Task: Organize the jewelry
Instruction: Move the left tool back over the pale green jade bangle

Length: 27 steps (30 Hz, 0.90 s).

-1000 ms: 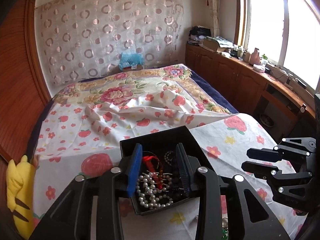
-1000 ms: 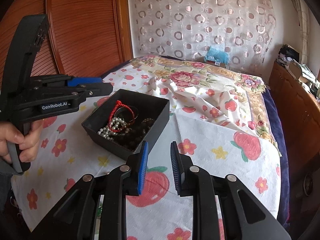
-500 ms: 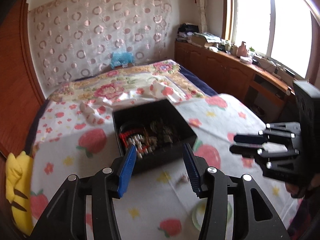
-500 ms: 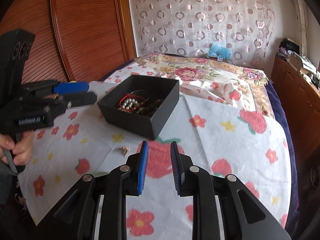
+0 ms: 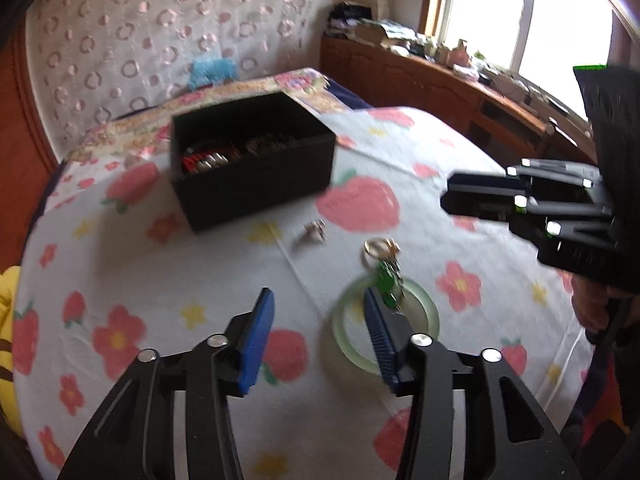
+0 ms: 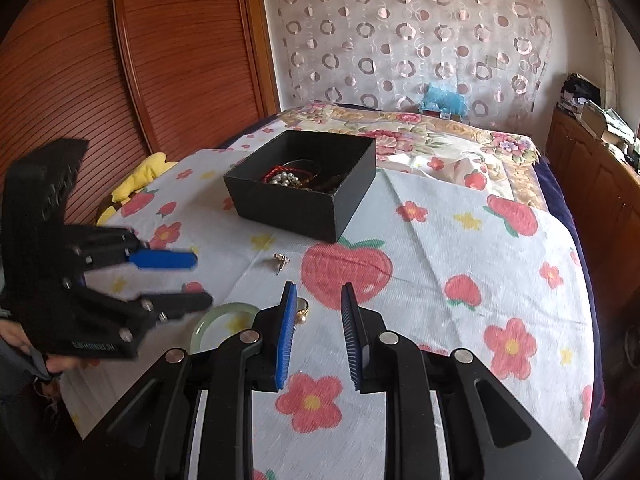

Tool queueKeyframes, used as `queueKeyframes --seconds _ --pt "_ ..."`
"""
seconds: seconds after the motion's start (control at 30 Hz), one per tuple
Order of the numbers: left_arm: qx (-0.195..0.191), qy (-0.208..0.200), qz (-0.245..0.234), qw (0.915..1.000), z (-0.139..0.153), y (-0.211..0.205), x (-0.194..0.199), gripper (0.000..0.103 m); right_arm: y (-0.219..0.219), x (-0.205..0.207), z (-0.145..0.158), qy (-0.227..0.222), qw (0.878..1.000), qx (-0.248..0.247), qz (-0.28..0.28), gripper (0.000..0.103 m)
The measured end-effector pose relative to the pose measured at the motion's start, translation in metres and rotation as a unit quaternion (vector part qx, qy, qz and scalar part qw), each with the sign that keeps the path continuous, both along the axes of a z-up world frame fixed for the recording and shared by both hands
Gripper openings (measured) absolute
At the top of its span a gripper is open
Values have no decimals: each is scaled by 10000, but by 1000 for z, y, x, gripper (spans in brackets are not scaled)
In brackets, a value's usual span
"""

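Your left gripper [image 5: 318,322] hovers wide open beside the green bangle [image 5: 425,312], your right gripper [image 6: 318,322] slightly parted and empty, black box [image 6: 304,204] beyond

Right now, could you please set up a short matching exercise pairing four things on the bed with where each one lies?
Things:
1. pearl strand
2. pale green bangle
3. small gold trinket
4. yellow plush toy

Places:
A. alone on the sheet, between the box and the bangle
B. at the bed's edge by the wooden panel
C. inside the black box
D. flat on the sheet, just below the open left gripper

Pairs: 1-C, 2-D, 3-A, 4-B
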<state>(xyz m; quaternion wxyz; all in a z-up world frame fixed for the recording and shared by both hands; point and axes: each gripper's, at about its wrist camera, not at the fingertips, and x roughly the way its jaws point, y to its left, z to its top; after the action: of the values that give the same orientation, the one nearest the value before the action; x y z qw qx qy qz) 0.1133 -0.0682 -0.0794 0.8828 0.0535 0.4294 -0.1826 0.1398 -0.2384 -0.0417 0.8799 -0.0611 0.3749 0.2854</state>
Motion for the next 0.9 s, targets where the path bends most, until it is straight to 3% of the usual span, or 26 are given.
queueKeyframes --seconds 0.13,0.37,0.5,0.9 --pt "90 108 -56 9999 -9 -10 2 21 -2 -4 -2 29 10000 8 -16 25" --pt "341 91 -166 9992 -16 -23 4 7 -7 -3 0 36 10000 35 -60 25" --pt "206 101 -165 9996 -13 -20 3 6 -10 -3 0 54 9999 58 -91 25" --pt "-144 -453 19 9989 36 -2 -18 6 -13 -1 -1 105 9998 73 -151 25"
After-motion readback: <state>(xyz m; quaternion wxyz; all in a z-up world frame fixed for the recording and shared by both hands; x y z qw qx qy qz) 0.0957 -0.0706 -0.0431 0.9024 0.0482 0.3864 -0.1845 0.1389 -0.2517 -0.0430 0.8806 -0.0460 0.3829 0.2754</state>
